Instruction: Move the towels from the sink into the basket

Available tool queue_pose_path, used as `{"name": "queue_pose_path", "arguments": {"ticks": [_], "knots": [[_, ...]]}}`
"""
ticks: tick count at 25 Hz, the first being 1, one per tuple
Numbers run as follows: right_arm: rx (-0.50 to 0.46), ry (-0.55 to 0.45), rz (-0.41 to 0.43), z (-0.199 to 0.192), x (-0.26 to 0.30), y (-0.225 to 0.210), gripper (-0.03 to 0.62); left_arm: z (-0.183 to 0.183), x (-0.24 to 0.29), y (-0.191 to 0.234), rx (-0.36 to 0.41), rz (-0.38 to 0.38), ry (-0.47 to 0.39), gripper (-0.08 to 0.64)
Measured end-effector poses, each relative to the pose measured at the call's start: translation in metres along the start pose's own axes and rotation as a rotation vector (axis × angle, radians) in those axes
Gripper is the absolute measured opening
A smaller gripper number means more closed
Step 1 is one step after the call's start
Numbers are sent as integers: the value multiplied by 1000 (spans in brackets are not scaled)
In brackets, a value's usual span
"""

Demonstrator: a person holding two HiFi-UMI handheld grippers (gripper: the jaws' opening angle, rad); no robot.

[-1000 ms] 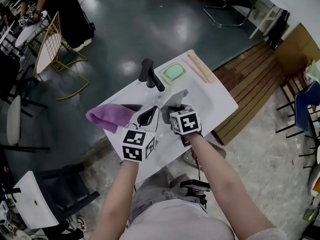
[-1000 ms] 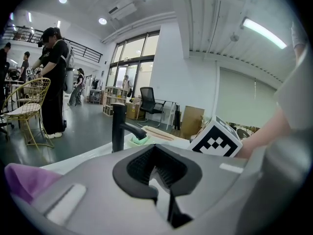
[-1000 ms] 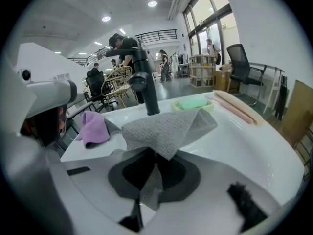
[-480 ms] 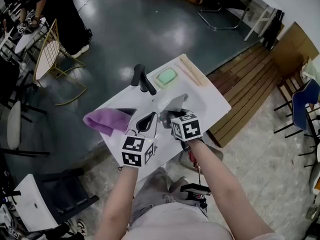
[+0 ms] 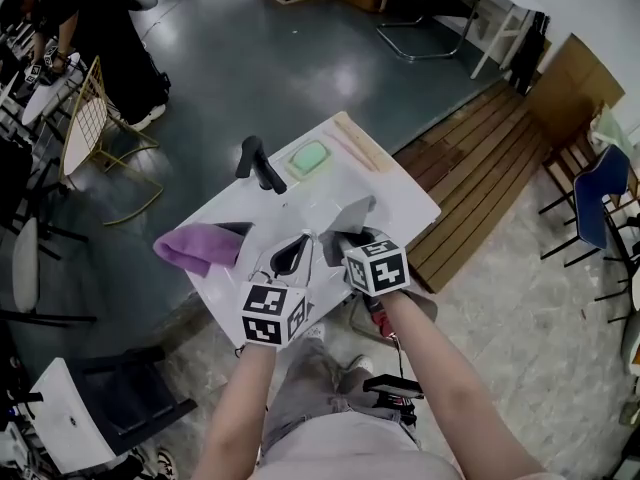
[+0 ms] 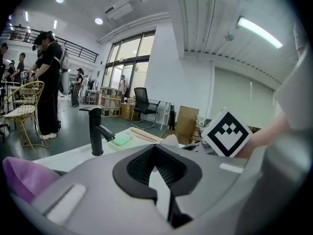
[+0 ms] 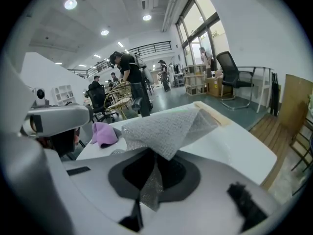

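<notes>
A grey mesh towel [image 5: 347,213] hangs above the white sink counter [image 5: 405,200], and my right gripper [image 5: 338,238] is shut on its lower corner. In the right gripper view the grey towel [image 7: 168,126] fans out above the right gripper [image 7: 155,155]. A purple towel [image 5: 193,248] is draped over a dark basket [image 5: 244,230] at the counter's left end; the basket is mostly hidden. My left gripper [image 5: 302,238] hovers between the basket and the grey towel, shut and holding nothing. The left gripper [image 6: 155,150] faces the black faucet [image 6: 95,131], with the purple towel [image 6: 22,176] low at the left.
The black faucet [image 5: 257,163] stands at the counter's far side beside a green sponge [image 5: 308,157] and a wooden strip [image 5: 355,143]. A gold wire chair [image 5: 85,128] and people stand at the far left. Wooden decking [image 5: 480,158] lies to the right.
My right gripper has risen with the grey towel, which now hangs higher over the sink. The left gripper has drifted a little alongside it. The purple towel has not moved.
</notes>
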State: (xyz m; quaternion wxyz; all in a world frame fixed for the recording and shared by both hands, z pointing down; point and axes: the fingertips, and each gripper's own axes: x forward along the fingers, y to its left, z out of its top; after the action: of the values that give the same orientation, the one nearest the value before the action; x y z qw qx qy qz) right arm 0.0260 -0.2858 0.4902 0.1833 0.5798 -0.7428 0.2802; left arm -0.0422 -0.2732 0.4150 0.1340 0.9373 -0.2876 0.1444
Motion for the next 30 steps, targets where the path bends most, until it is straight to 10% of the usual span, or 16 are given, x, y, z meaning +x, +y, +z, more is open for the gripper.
{"name": "queue_pose_path", "arguments": {"ticks": [30], "knots": [[102,-130,-87,-74,-160,-71,38,-23,31,-175,99,-181,-3,5]]}}
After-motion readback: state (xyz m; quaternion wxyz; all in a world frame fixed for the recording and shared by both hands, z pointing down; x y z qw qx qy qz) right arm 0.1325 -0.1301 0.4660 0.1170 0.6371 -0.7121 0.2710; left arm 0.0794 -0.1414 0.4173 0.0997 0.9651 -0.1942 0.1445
